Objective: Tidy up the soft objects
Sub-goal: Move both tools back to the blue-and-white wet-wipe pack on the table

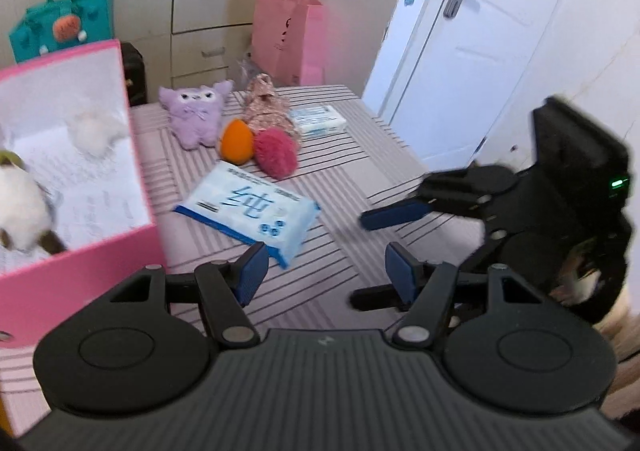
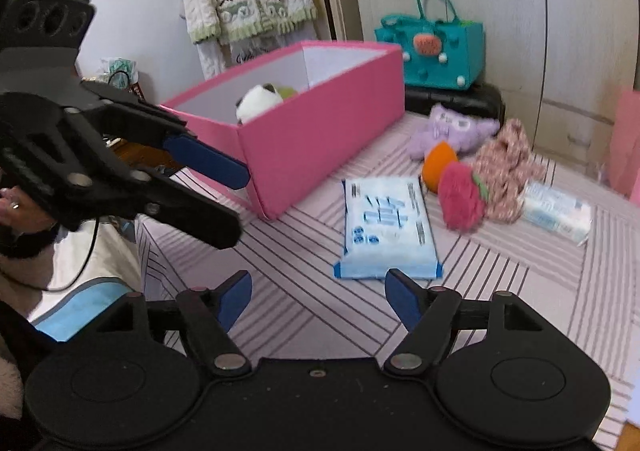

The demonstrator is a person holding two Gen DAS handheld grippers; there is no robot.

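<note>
On the striped desk (image 1: 352, 171) lie two blue-and-white tissue packs, the near one (image 1: 247, 213) flat in front of both claws and the far one (image 1: 318, 120) behind the toys. Beside them sit one purple plush (image 1: 194, 113), one orange plush (image 1: 237, 141), one pink fuzzy plush (image 1: 276, 153) and one floral fabric bundle (image 1: 266, 105). The open pink box (image 1: 80, 271) holds two white plush toys, while the left claw (image 1: 322, 271) and right claw (image 2: 318, 301) both stand apart, empty, touching nothing.

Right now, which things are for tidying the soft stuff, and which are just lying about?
For the job: open pink box; fluffy purple owl plush; orange plush ball; fuzzy red plush.

Just lying about: teal felt handbag; pink paper bag.
</note>
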